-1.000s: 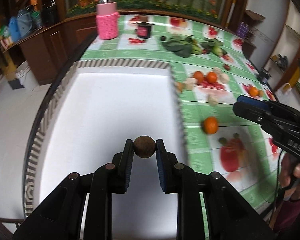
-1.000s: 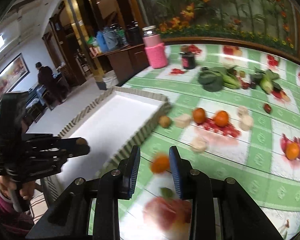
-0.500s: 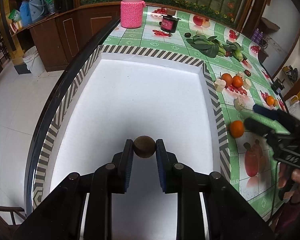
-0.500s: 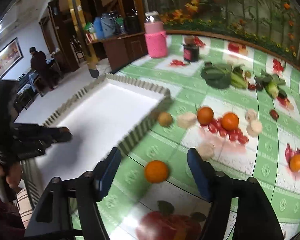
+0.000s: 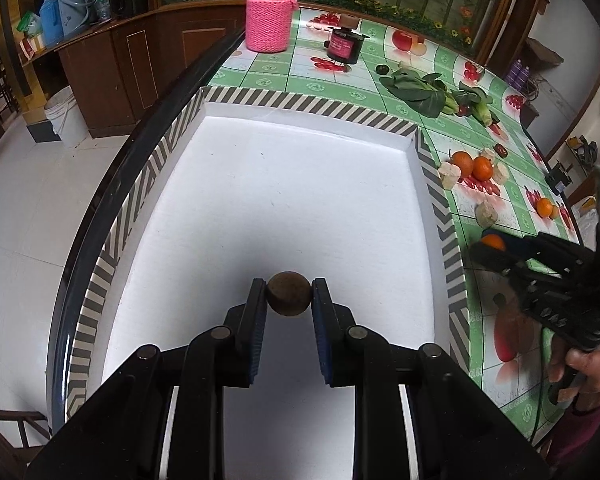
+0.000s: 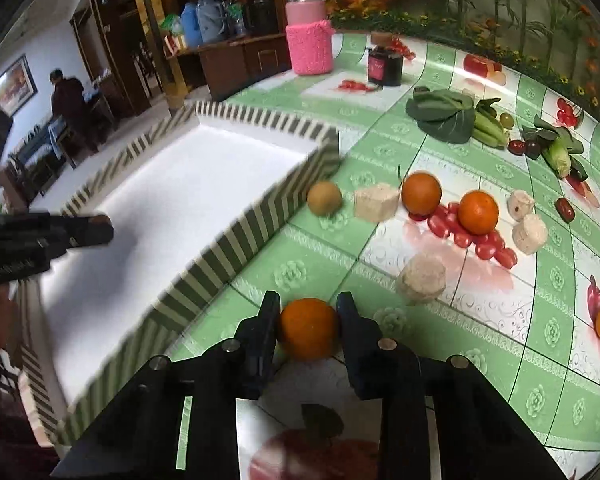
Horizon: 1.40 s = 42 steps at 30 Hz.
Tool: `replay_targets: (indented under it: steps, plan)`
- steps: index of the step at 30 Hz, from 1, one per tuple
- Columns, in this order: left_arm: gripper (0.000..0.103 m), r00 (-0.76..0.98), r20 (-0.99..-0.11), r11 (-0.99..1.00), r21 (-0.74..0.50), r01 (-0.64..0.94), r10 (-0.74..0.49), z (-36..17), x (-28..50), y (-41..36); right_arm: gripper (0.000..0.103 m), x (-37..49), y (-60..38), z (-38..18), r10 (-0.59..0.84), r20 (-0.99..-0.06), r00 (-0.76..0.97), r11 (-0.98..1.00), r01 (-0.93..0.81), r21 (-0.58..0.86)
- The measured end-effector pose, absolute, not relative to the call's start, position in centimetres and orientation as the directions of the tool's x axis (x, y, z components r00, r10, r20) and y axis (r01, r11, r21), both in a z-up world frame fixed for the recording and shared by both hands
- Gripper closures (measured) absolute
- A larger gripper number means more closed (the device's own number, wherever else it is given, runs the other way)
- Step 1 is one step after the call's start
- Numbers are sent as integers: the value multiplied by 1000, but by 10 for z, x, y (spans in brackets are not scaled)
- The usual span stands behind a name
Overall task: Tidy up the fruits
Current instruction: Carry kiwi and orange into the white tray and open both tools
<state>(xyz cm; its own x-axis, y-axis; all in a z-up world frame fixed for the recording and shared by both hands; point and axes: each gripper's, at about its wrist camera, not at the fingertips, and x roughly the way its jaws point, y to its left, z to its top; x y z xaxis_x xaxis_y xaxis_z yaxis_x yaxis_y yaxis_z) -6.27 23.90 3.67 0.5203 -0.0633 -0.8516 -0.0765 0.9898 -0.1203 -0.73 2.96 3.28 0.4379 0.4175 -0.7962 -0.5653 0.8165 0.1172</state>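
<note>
Brown fruit point(image 5: 289, 294) is clamped by left hand-held gripper point(image 5: 289, 298) over white tray point(image 5: 308, 108), bare floor toward 12 o'clock. Orange point(image 6: 308, 328) is clamped by right hand-held gripper point(image 6: 308, 330) on desk point(image 6: 500, 320), just beside the tray's striped edge at 9 o'clock.

This is a lived-in home, likely a dining or sitting room: the desk point(image 6: 480, 288) wears a glossy green-checked oilcloth printed with fruit, and loose leafy greens point(image 6: 444, 114) and oranges point(image 6: 421, 193) lie toward its far right corner. Past the far edge runs dark wooden cabinetry point(image 5: 140, 64) carrying thermos jugs point(image 5: 74, 4), with a flower mural point(image 6: 480, 12) behind it and a white bucket point(image 5: 66, 114) on the pale tiled floor point(image 5: 16, 216). In the right wrist view, beyond the desk's left edge, a person point(image 6: 66, 98) sits at another table under a framed picture point(image 6: 14, 86).
</note>
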Motion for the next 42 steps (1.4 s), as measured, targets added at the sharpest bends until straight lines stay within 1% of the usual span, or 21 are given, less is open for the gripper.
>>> replay_targets:
  steps: [5,7,12,19,20,21,22,23,24,25,26,27,32,34,35,37,40,42]
  plan:
    - [83,526,-850,992,-87,-93,-26,39,-55,240,73,-3,54,64,523,-737,428,765,-618,183]
    - [83,526,-851,992,-73,-103,-8,39,-51,242,73,-3,70,68,537,-733,419,746,-640,181]
    - [83,512,-859,990,-55,-132,20,33,-43,247,73,-1,112,59,555,-747,367,694,-699,172]
    - [83,494,-868,984,-33,-175,59,24,-41,255,73,2,149,30,517,-796,314,658,-741,135]
    - [83,490,-870,983,-35,-180,59,23,-41,256,71,1,151,29,514,-799,313,654,-746,128]
    - [82,487,-872,982,-39,-184,56,22,-41,257,71,0,152,27,509,-802,314,652,-748,121]
    - [77,483,-874,981,-45,-190,54,21,-42,258,71,-1,152,26,503,-803,321,655,-748,111]
    - [67,481,-875,979,-49,-196,53,21,-42,259,68,-1,152,27,499,-802,328,657,-746,104]
    - [61,482,-875,979,-50,-199,53,20,-42,259,59,-1,150,27,497,-800,336,663,-742,100]
    - [52,487,-871,978,-51,-203,56,20,-43,259,53,-2,146,29,496,-793,352,676,-730,99]
    - [48,494,-867,977,-50,-210,61,21,-45,260,46,-3,142,32,499,-788,362,682,-724,99]
    - [48,498,-864,976,-45,-215,70,22,-46,260,42,-3,137,35,505,-778,374,689,-718,102]
    - [46,516,-852,973,-37,-228,88,29,-50,253,30,-10,109,59,554,-724,411,708,-690,150]
    - [46,532,-841,973,-25,-228,103,34,-52,248,27,-14,97,67,543,-713,444,726,-674,133]
    - [46,538,-836,973,-24,-228,106,36,-54,245,24,-15,94,68,537,-711,454,731,-671,124]
    - [44,553,-826,974,-21,-226,111,42,-56,241,22,-19,82,71,516,-705,487,750,-654,98]
    - [36,580,-807,975,-19,-219,114,50,-59,231,22,-24,60,73,493,-700,517,778,-622,88]
    - [36,596,-795,979,-19,-204,109,55,-60,222,22,-27,44,72,481,-697,533,797,-597,93]
